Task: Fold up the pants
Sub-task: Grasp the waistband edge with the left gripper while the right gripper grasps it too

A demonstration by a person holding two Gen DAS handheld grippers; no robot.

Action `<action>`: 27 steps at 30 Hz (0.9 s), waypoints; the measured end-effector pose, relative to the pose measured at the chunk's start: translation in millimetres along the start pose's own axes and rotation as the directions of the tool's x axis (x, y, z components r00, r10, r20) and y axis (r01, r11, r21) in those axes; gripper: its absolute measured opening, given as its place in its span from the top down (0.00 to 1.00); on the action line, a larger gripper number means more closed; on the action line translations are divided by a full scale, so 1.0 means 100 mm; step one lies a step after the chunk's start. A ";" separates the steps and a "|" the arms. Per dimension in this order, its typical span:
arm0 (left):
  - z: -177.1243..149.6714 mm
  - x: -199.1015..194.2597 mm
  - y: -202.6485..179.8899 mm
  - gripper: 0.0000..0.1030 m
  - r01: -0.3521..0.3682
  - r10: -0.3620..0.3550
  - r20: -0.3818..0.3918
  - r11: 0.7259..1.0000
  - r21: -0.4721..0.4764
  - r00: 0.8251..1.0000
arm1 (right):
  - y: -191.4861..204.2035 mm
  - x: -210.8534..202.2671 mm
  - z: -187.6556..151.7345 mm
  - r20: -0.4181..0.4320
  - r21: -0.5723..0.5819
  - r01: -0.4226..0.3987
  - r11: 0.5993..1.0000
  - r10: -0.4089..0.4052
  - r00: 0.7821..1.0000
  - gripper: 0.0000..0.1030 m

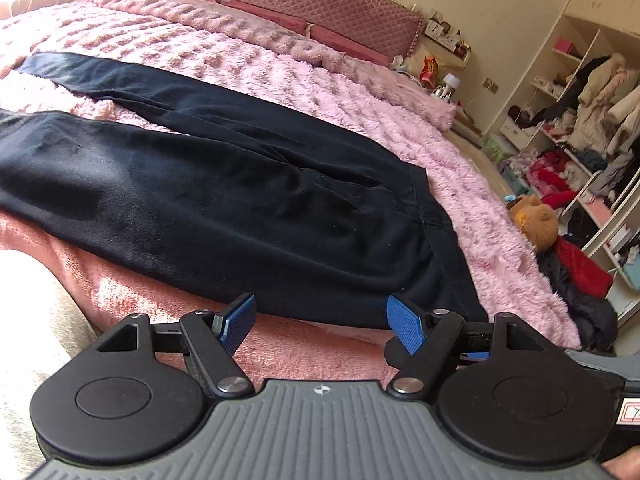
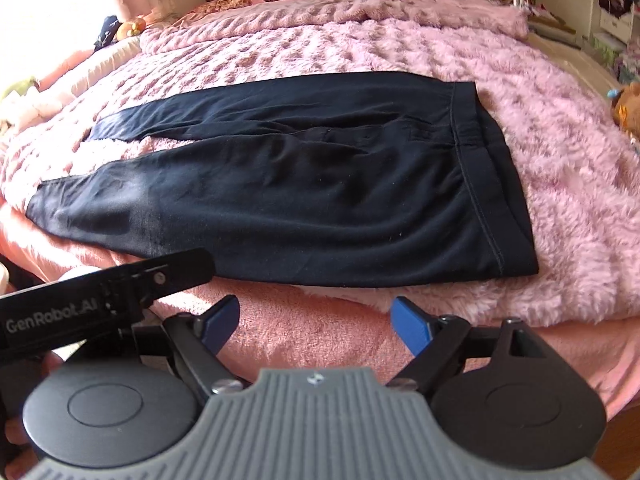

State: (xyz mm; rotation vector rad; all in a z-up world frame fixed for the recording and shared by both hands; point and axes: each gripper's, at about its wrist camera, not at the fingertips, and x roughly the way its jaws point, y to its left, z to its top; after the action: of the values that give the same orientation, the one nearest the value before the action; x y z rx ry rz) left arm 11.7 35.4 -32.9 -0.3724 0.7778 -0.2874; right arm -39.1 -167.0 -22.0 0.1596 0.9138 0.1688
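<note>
Bedroom clutter surrounding a pink bed

A fluffy pink blanket is covering the bed, a brown plush toy is lying beside it, and clothes are crowding open shelves.

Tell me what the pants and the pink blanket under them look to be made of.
Pants: likely a soft knit, cotton-like; matte black, limp folds, stitched waistband. Pink blanket: probably synthetic plush fleece; long shaggy tufted pile with a slight sheen.

bright daylight from the left, washed-out glare there, fisheye-bent edges.
</note>
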 end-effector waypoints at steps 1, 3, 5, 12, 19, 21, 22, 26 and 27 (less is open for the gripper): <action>0.00 0.02 0.05 0.16 0.025 -0.024 0.004 0.999 -0.026 1.000 | -0.09 0.01 0.02 0.006 0.045 -0.018 0.999 0.017 1.000 0.34; 0.01 0.08 0.20 0.18 0.093 -0.093 0.011 0.991 -0.093 0.996 | -0.28 0.03 0.05 0.017 0.137 -0.020 0.990 0.018 1.000 0.39; 0.03 0.15 0.31 0.19 0.134 -0.134 0.012 0.981 -0.143 0.991 | -0.46 0.06 0.08 0.046 0.215 -0.011 0.977 0.002 0.999 0.46; 0.03 0.50 0.64 0.32 0.203 -0.225 -0.031 0.926 -0.319 0.974 | -1.10 0.21 0.05 0.086 0.444 -0.026 0.895 -0.013 0.996 0.59; -0.03 0.67 0.78 0.32 0.209 -0.260 -0.060 0.874 -0.438 0.964 | -1.59 0.30 -0.23 0.125 0.625 -0.088 0.775 0.011 0.992 0.61; -0.04 0.67 0.77 0.32 0.200 -0.254 -0.059 0.868 -0.455 0.965 | -1.69 0.33 -0.25 0.115 0.670 -0.089 0.737 0.016 0.993 0.62; -0.04 0.68 0.76 0.32 0.197 -0.250 -0.060 0.870 -0.453 0.966 | -1.74 0.34 -0.26 0.123 0.691 -0.101 0.716 0.021 0.992 0.62; -0.01 0.74 0.77 0.30 0.209 -0.288 -0.099 0.855 -0.475 0.953 | -1.91 0.43 -0.25 0.178 0.735 -0.211 0.645 0.118 0.977 0.63; -0.02 0.76 0.78 0.28 0.225 -0.314 -0.111 0.846 -0.483 0.943 | -1.95 0.46 -0.26 0.197 0.736 -0.252 0.628 0.157 0.968 0.63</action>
State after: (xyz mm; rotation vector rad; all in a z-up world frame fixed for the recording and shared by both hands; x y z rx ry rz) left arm 70.9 75.8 -115.7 -0.9276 0.9811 -0.4059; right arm -17.2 -345.9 -113.4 1.0662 0.7991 -0.0284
